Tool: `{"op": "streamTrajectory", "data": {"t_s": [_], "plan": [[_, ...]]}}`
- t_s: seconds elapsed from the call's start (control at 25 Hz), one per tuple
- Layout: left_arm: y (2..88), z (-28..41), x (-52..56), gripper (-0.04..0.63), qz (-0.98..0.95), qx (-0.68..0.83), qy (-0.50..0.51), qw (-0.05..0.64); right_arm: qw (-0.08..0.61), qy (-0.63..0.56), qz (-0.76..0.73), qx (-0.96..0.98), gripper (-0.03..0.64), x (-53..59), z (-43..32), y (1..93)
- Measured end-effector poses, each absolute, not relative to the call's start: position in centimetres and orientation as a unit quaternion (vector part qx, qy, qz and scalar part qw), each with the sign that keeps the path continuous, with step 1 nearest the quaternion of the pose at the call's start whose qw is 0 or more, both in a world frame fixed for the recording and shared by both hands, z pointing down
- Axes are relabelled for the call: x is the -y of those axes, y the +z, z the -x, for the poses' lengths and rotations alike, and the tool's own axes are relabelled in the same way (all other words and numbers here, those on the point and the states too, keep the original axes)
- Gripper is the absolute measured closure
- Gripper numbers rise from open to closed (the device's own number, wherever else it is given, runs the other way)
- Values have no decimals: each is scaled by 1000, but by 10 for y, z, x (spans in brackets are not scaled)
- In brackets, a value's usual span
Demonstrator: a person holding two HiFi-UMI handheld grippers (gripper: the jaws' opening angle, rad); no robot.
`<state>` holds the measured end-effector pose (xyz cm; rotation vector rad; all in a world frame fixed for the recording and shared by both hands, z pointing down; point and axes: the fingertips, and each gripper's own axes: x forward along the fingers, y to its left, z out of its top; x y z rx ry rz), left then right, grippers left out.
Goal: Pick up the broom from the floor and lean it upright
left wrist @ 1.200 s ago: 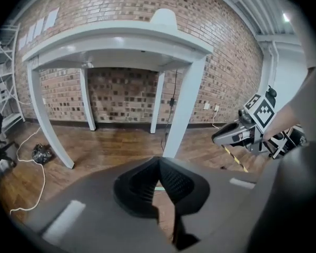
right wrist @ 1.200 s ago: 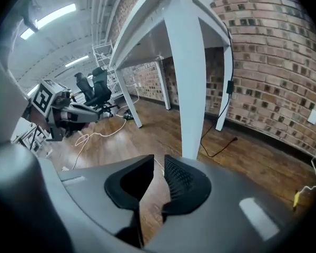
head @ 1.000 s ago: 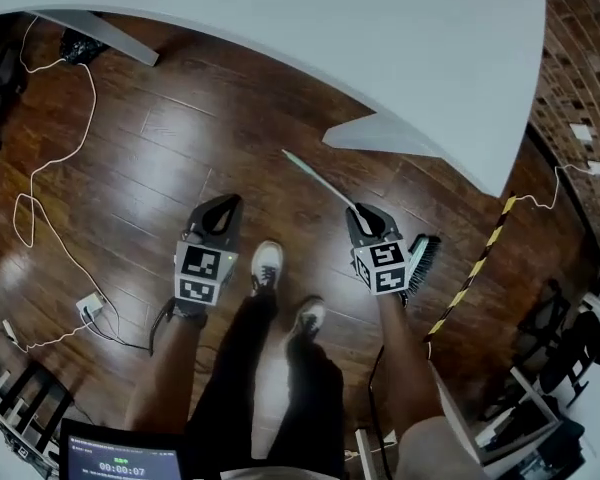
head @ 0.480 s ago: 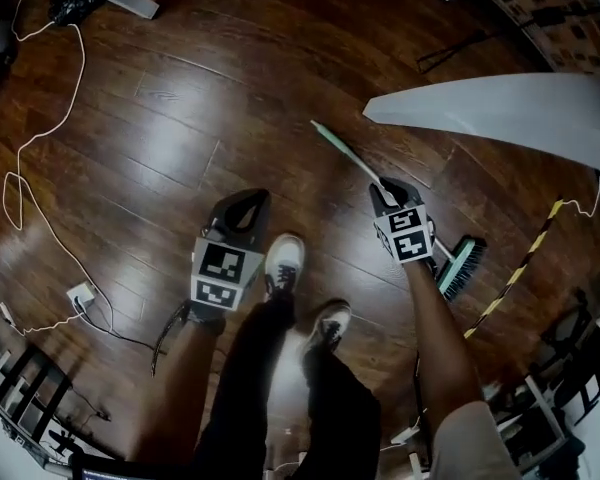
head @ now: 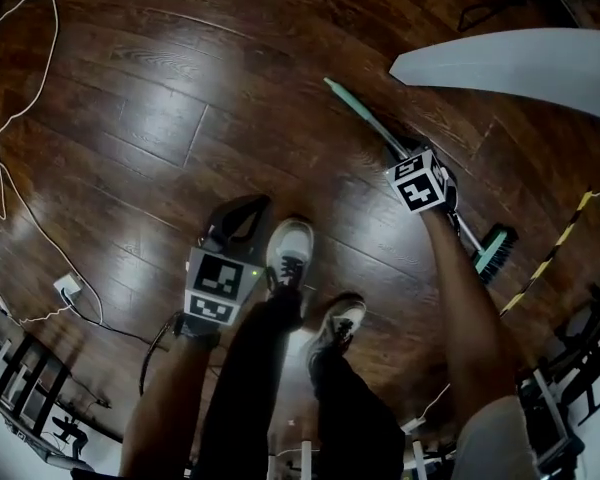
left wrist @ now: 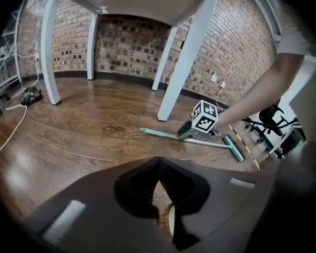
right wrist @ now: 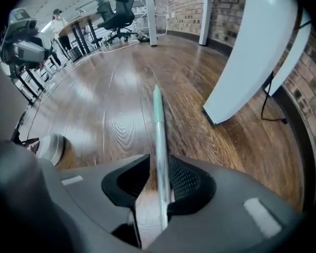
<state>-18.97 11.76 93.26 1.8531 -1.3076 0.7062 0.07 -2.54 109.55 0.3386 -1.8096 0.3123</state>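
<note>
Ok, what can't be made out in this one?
- Broom head: outside the right gripper view, behind its camera.
- Handle inside the right gripper, whose jaws have just been opening around it: head view, marker cube covers it.
- Table: cut off by the head view's right edge.

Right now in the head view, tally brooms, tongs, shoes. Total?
broom: 1
left tongs, right tongs: 2 (right jaws have just been opening, broom handle between them)
shoes: 2
Total: 5
</note>
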Motion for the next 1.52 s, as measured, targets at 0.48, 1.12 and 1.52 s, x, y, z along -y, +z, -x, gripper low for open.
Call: {"op": "streamTrajectory", "data": {"t_s": [0.48, 1.12, 1.52], "plan": [[937, 167, -125, 594, -748, 474, 293, 362, 646, 123, -105, 746, 528, 26, 2, 1126], [848, 126, -138, 594, -797, 394, 303, 343, 582, 68, -148, 797, 532, 18, -26, 957], [709, 96, -78, 594, -846, 383, 238, 285, 491, 54, -251, 833, 532, 21, -67, 786]]}}
